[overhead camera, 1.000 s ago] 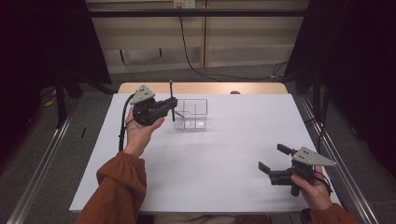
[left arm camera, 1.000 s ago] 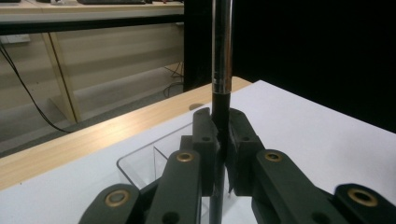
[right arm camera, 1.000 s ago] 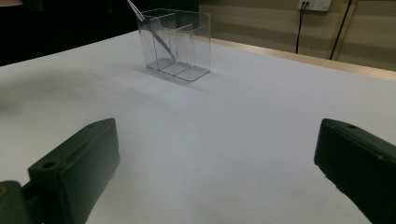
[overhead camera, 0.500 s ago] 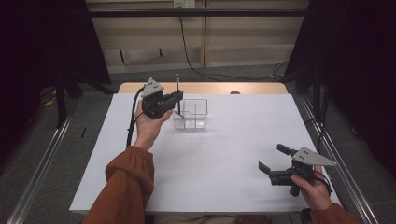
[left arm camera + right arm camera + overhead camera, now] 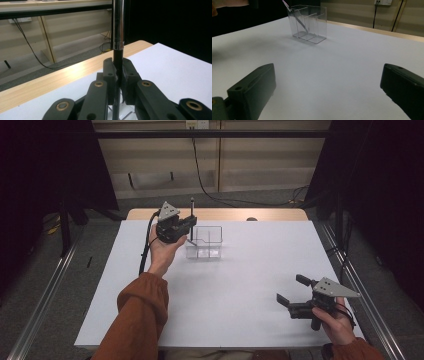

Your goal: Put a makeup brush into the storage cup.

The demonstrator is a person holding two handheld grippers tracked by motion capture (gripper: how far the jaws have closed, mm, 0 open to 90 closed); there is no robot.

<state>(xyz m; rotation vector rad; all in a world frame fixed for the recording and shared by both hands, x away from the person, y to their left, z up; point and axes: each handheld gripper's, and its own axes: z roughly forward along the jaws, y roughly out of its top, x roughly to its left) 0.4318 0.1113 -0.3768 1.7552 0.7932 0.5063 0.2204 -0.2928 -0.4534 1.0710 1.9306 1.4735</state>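
Between the jaws: left gripper [image 5: 186, 224] is pinched tight on a slim dark pen [image 5: 191, 220]; in the left gripper view the pads clamp its black barrel [image 5: 118, 67] below a metal section.
Long axis of pen: close to upright, running straight up and down across the jaws, tilted a little; the upper end stands above the gripper, the lower end hangs below it.
Below the pen's lower end: clear divided holder [image 5: 205, 242], just beside the gripper on the side away from the hand; in the right gripper view the pen's lower part [image 5: 300, 22] slants inside the holder [image 5: 308, 22], in the compartment nearest the left gripper.
Tip to floor of holder: contact cannot be told.
Right gripper [image 5: 296, 295]: jaws spread wide with nothing between them, low over the white table [image 5: 240, 290], well apart from the holder, which lies ahead of its jaws.
Nearer hand: the left, already at the holder.
Judged next move: straight down along the pen's own axis, then release.
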